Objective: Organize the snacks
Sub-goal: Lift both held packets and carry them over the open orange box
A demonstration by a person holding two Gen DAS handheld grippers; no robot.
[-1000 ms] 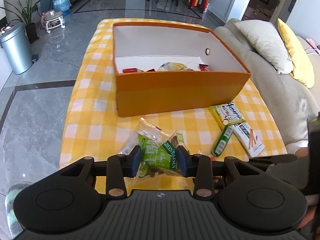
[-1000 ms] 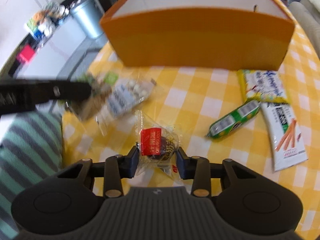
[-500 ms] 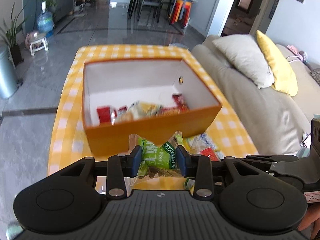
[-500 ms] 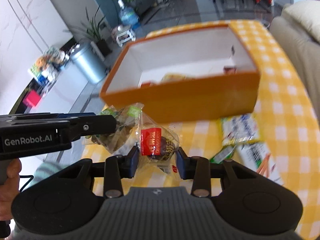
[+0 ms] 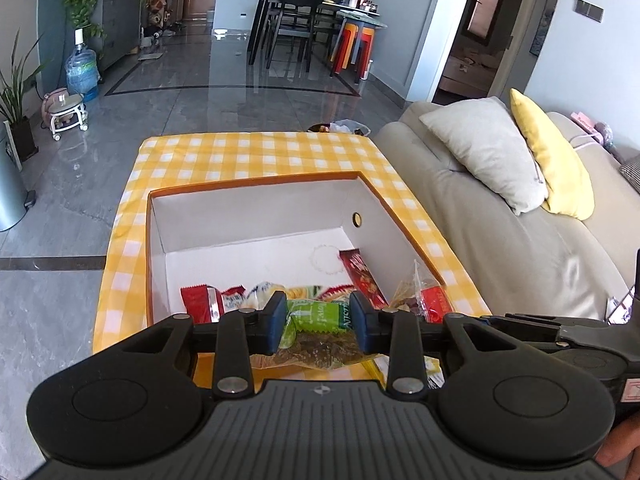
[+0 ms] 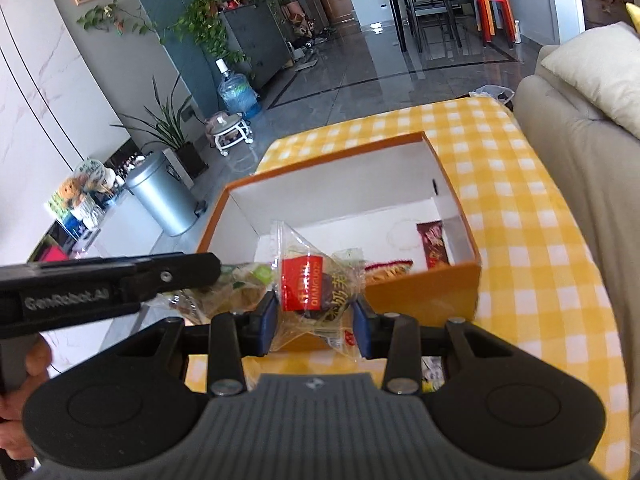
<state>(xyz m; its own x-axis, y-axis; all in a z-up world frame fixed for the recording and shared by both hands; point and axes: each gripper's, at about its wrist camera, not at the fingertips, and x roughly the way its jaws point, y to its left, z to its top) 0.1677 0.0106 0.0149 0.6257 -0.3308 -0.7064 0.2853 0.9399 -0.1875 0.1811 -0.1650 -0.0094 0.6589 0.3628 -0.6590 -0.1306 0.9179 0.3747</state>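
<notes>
My left gripper (image 5: pixel 319 322) has its jaws closing on a green raisin packet (image 5: pixel 320 313), the pads pressing its sides. It hangs over the near wall of the orange box (image 5: pixel 256 185), which has white inner walls. Several snack packets (image 5: pixel 200 304) lie on the box floor, among them a dark red bar (image 5: pixel 362 276). My right gripper (image 6: pixel 314 322) is shut on a clear packet with a red label (image 6: pixel 302 284), held above the orange box (image 6: pixel 340 188) at its near edge. The left gripper's finger (image 6: pixel 176 274) reaches in beside it from the left.
The box stands on a yellow checked tablecloth (image 5: pixel 256 152). A beige sofa (image 5: pixel 520 256) with grey and yellow cushions runs along the right. A metal bin (image 6: pixel 160 196) and plants stand on the floor at the left. A person's hand (image 6: pixel 34 360) holds the left gripper.
Both grippers have risen from the tabletop and moved forward with their packets, from in front of the box to over its near edge. The loose packets on the cloth have dropped out of sight.
</notes>
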